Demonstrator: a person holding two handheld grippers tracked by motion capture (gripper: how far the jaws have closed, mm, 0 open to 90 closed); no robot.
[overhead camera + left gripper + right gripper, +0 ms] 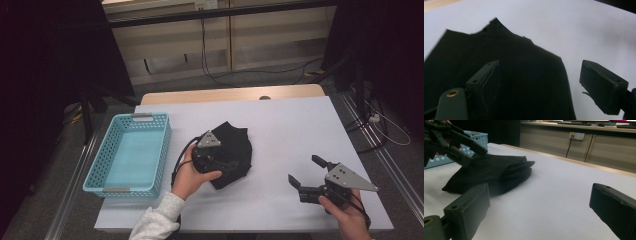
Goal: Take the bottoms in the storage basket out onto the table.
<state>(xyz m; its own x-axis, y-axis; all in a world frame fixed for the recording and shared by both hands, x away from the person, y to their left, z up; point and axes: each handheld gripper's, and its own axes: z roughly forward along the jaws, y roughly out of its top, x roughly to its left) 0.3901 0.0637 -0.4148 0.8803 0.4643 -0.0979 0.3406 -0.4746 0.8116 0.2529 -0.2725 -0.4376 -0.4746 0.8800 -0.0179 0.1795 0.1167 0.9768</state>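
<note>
Hovering low over a folded black cloth (231, 152), the left gripper (212, 161) has its fingers (487, 85) spread wide, one over the dark fabric and the other over bare bench beside the cloth's edge; nothing is pinched between them yet. Only one cloth counted, lying near the middle of the white-covered bench (290, 125), just right of a basket (131, 152) and apart from it. One basket, turquoise, perforated walls, nothing inside as far as the high view shows. Right gripper (305, 172) sits well off to the right near the bench's front edge, fingers (466, 207) likewise wide apart with only bare bench surface between them, holding nothing; its view looks across at the cloth and at the left gripper above it. Two grippers, two hands, one light sleeve (157, 222) on the left arm. Judging from the layout, the work looks to be getting the cloth into the basket, and it reads as barely begun: cloth is on the bench, untouched by any grip, basket bare. Left to do, by my reckoning: close the left fingers on a fold, lift, carry left over the basket rim, release. Cloth seems bundled or folded in several layers, thicker toward the far side in the right gripper view; exact fold count cannot be told, fabric too dark.
</note>
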